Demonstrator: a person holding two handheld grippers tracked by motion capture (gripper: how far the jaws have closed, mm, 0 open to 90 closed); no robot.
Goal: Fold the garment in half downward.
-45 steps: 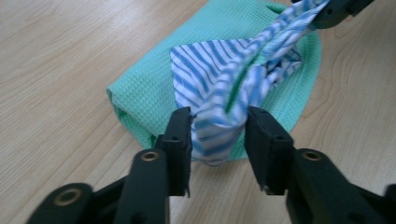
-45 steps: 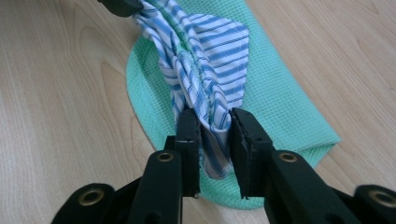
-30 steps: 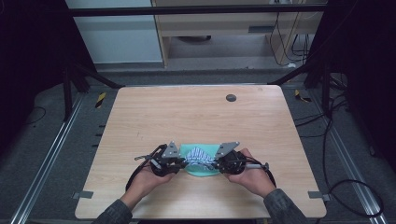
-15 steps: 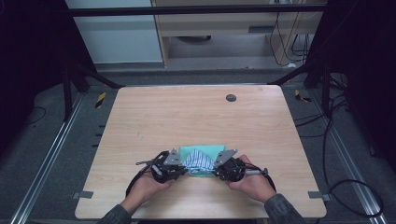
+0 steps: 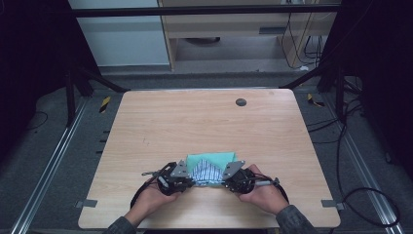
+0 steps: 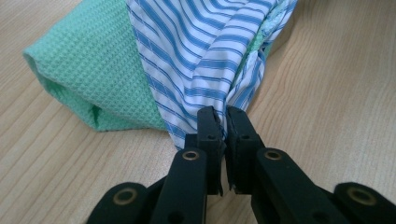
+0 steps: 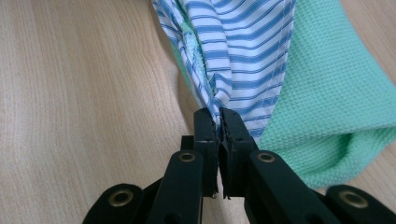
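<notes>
A cloth (image 5: 210, 165), mint-green waffle weave on one side and blue-and-white striped on the other, lies folded near the table's front edge. My left gripper (image 5: 191, 179) is shut on its left striped corner, my right gripper (image 5: 226, 179) on its right striped corner. In the left gripper view the jaws (image 6: 223, 119) pinch bunched striped fabric (image 6: 205, 60), with a green fold (image 6: 88, 70) to the left. In the right gripper view the jaws (image 7: 218, 119) pinch the striped corner (image 7: 243, 51), and green cloth (image 7: 336, 107) lies on the right. Both hands rest low on the table.
The light wooden table (image 5: 195, 122) stretches away beyond the cloth, with a small dark round spot (image 5: 240, 102) near its far edge. The front edge lies just behind my hands. Dark frame posts and cables stand around the table.
The cloth, bunched in a hump between the grippers a second ago, now lies flatter with a green rectangle behind the striped triangle. Both grippers have shifted slightly toward the front edge.
</notes>
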